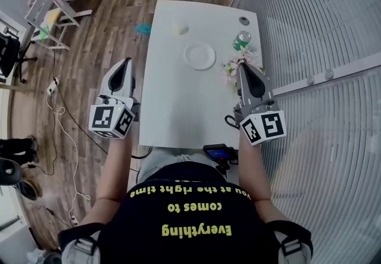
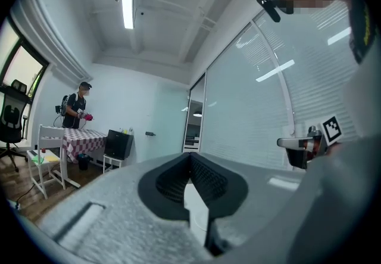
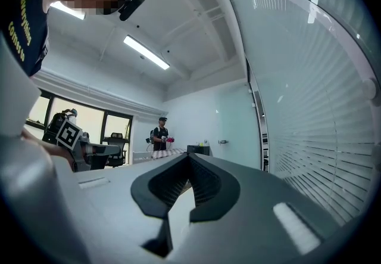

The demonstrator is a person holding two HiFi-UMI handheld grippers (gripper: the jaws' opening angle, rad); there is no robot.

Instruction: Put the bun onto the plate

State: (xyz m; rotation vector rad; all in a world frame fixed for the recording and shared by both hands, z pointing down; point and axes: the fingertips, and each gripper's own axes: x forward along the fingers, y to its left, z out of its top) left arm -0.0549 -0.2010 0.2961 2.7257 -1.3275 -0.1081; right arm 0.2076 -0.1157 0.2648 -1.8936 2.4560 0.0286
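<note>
**White plate bare, bun not yet touched**

White tabletop (image 1: 178,108) stretches away from the person. The empty plate (image 1: 199,55) sits past its middle, towards the far end. The pale round bun (image 1: 180,29) lies on the bare surface further off, a little to the plate's left and clearly apart from it. On the right side a green can (image 1: 241,39) stands near the far edge, with a bunch of flowers (image 1: 233,67) just nearer than it.

Neither tool is anywhere near the bun. The left gripper (image 1: 126,63) hangs off the tabletop's left edge, over the wooden floor (image 1: 95,48). The right gripper (image 1: 246,69) is at the right edge, close by the flowers. Both point level towards the far end.

The left gripper's own view shows its dark ribbed fingers (image 2: 208,180) pressed together with nothing between them. The right gripper view shows the same: fingers (image 3: 205,182) closed tip to tip and holding nothing.

By my reckoning the job has barely begun. One gripper has to reach across to the far side, open, and take the bun gently enough not to squash it. Then it has to carry the bun the short way back and set it on the plate. All of that is left to do.
</note>
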